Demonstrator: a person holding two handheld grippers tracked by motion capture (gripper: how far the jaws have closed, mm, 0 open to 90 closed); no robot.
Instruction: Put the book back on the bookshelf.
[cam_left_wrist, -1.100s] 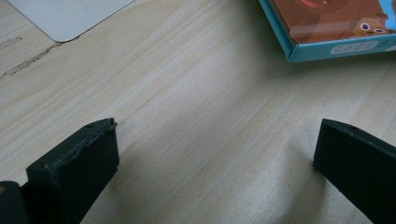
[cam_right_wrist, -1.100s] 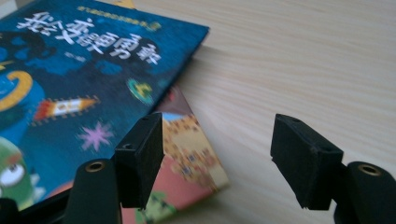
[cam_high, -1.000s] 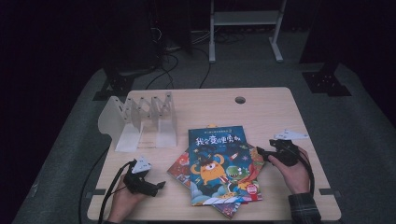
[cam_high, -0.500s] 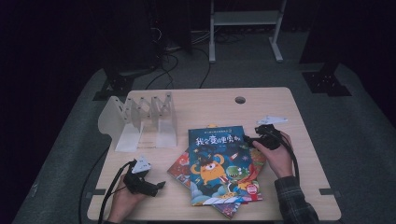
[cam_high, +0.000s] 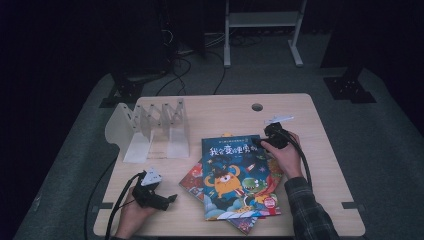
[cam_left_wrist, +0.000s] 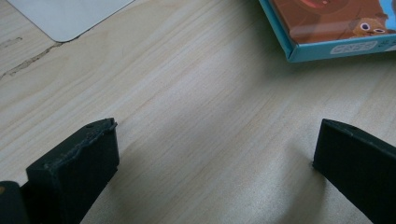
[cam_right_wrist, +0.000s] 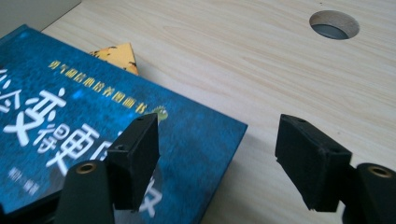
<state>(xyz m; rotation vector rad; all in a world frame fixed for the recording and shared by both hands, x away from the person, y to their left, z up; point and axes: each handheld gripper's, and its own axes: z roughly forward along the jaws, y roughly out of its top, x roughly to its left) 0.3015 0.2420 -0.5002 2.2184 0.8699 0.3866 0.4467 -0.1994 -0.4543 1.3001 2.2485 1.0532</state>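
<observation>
A stack of picture books lies on the table's front middle. The top book (cam_high: 235, 175) is blue with an orange monster on its cover. My right gripper (cam_high: 259, 144) hovers at that book's far right corner, open. In the right gripper view (cam_right_wrist: 217, 154) one jaw stands over the blue cover (cam_right_wrist: 70, 116) and the other over bare wood, pressing on nothing. Its jaws have just been opening. My left gripper (cam_high: 171, 198) rests at the front left, open over bare wood (cam_left_wrist: 215, 154), with a book's corner (cam_left_wrist: 327, 28) ahead of it.
A clear folding book rack (cam_high: 152, 130) stands at the back left. A round cable hole (cam_high: 257, 107) sits near the table's far edge (cam_right_wrist: 334, 24). An orange corner of a lower book (cam_right_wrist: 116, 56) pokes out behind the blue cover.
My right hand has moved from the stack's right side toward the back and left, to the top book's far right corner. The left hand has stayed in place.
</observation>
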